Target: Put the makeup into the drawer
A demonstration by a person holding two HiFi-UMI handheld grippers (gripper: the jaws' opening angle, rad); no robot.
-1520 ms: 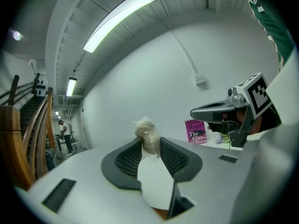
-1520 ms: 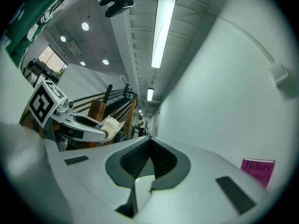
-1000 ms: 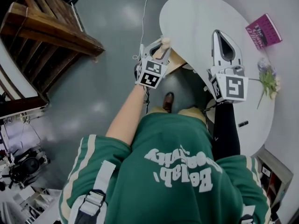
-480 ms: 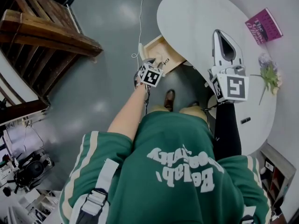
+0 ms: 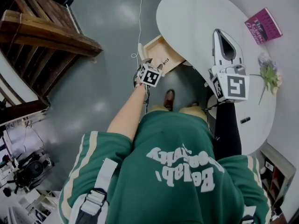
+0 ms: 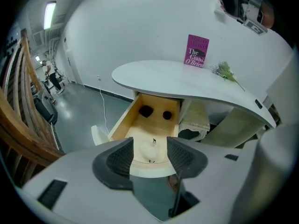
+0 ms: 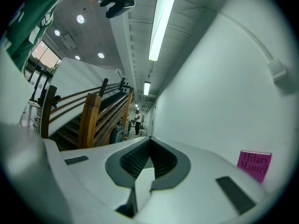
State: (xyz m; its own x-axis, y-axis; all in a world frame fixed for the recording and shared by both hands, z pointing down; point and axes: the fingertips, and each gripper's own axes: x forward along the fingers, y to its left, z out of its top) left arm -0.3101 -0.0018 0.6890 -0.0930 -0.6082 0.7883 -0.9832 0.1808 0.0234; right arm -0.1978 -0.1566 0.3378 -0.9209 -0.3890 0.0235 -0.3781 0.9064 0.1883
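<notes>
The left claw has come down over the open drawer, and its jaws have just been opening. They now stand wide apart and press on nothing. The pale makeup piece it carried a second ago lies on the drawer floor near the front edge. It shows between the jaws but is free of both pads, ahead of two dark things at the drawer's back. I judge this piece delivered, so the left claw only needs to lift clear. Whether more makeup waits I cannot tell. To the right of the drawer, over the worktop, the right claw has not moved. Its jaws are closed together and empty.
</notes>
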